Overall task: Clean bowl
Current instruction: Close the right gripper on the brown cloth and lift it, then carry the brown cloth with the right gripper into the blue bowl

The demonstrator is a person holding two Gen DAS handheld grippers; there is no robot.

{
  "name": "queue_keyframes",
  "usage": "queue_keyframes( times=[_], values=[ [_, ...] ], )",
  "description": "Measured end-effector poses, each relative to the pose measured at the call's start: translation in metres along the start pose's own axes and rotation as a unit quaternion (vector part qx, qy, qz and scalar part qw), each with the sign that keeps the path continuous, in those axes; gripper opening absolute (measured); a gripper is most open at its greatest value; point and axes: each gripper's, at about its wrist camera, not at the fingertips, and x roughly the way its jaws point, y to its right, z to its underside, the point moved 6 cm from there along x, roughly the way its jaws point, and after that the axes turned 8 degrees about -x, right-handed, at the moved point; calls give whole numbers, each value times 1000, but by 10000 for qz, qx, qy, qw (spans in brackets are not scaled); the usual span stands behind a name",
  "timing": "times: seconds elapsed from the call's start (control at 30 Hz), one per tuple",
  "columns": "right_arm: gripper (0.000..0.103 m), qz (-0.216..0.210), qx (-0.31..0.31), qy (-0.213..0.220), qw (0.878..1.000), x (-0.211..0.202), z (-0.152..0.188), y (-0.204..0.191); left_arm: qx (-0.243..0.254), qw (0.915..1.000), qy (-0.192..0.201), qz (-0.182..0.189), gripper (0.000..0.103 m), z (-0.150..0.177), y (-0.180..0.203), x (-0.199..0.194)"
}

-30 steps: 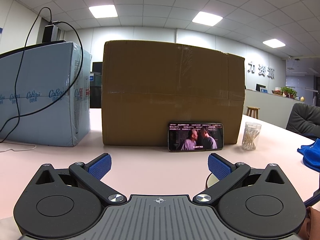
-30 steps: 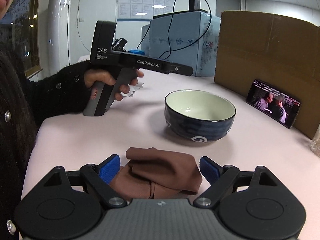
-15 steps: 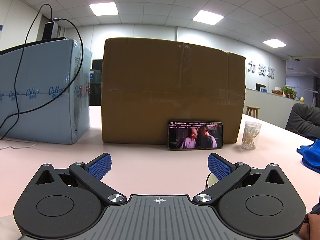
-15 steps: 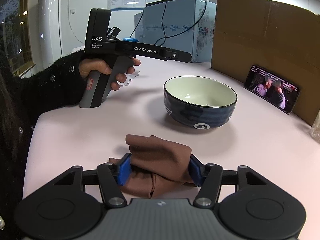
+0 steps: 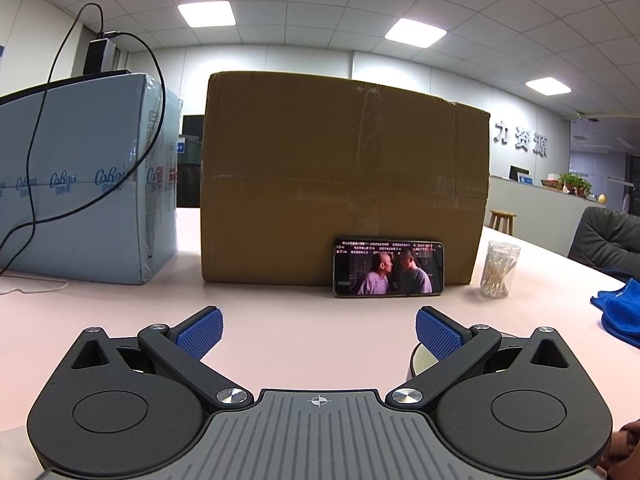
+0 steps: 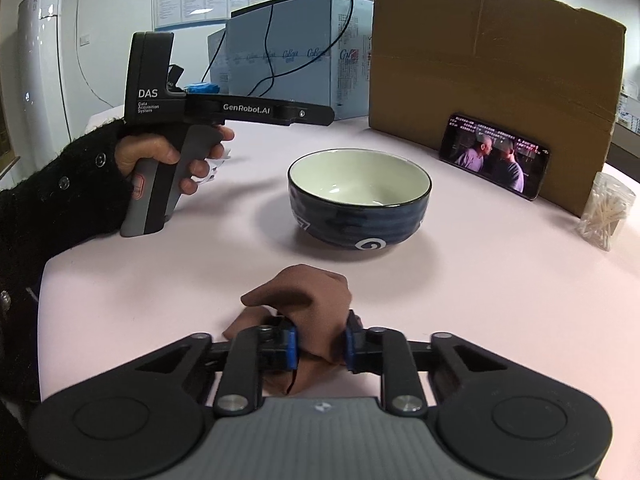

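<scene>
A dark blue bowl (image 6: 360,196) with a pale inside stands upright on the pink table (image 6: 480,280), in the right wrist view. A crumpled brown cloth (image 6: 308,300) lies in front of it, and my right gripper (image 6: 320,346) is shut on the cloth's near part. My left gripper (image 5: 318,330) is open with nothing between its blue pads. In the right wrist view a hand holds that left gripper (image 6: 312,114) above the table, left of the bowl. A sliver of the bowl's rim (image 5: 420,358) shows behind the right finger in the left wrist view.
A big cardboard box (image 5: 344,184) stands at the back with a phone (image 5: 388,268) leaning on it. A pale blue carton (image 5: 88,200) with a black cable is at the left. A jar of cotton swabs (image 5: 500,268) and a blue cloth (image 5: 620,316) are at the right.
My right gripper has gone from open around the brown cloth to shut on it, bunching the cloth. The left gripper has stayed open and nearly still.
</scene>
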Motion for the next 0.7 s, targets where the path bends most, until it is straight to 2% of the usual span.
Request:
queue_keyframes(
  times=[0.23, 0.47, 0.7],
  values=[
    [17, 311, 286, 223, 9989, -5, -12, 9, -38, 9999, -149, 71, 103, 2, 0, 2],
    [17, 672, 556, 466, 9951, -9, -26, 18, -113, 9995, -306, -35, 103, 5, -3, 5],
    [17, 825, 818, 751, 9904, -14, -40, 25, -170, 9987, -455, -117, 103, 7, -6, 10]
  ],
)
